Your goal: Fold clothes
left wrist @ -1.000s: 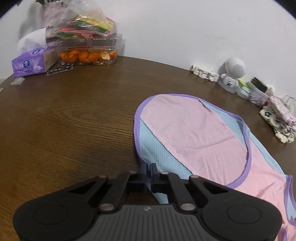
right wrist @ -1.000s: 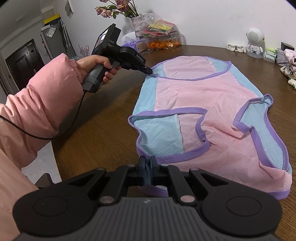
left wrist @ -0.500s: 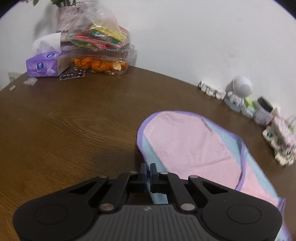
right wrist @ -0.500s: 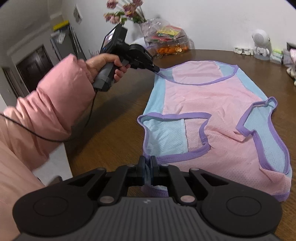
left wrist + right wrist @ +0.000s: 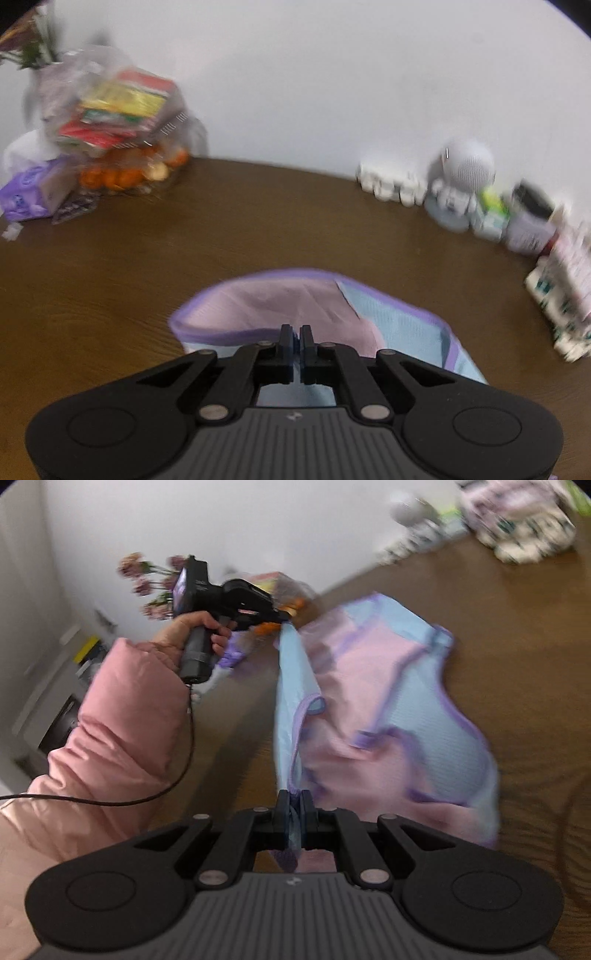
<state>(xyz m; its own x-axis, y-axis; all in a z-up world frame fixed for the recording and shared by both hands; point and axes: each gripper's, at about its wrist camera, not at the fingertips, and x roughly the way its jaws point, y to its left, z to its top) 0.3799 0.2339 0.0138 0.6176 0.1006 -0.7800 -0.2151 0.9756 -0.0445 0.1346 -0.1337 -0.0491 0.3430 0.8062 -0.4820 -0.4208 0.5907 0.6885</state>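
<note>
Both views were motion-blurred; no label or print readable on the tissue box point(image 5: 31, 194), snack bags point(image 5: 122, 107) or the clutter along the tabletop's far edge. Left gripper point(image 5: 295, 334) had its jaws pinched nearly closed on the garment point(image 5: 295, 302), light-blue fabric caught between the pads, the garment's near part hidden behind the gripper body. Right gripper point(image 5: 294, 805) was likewise clamped on a purple-trimmed edge of the garment point(image 5: 388, 686). From the right wrist view, the blue side edge ran lifted between the two grippers, clear of the table point(image 5: 517, 635); the rest lay bunched on the wood further right. Left hand point(image 5: 192, 627) gripped the handle, pink sleeve point(image 5: 122, 716) cut off at the frame edge.
</note>
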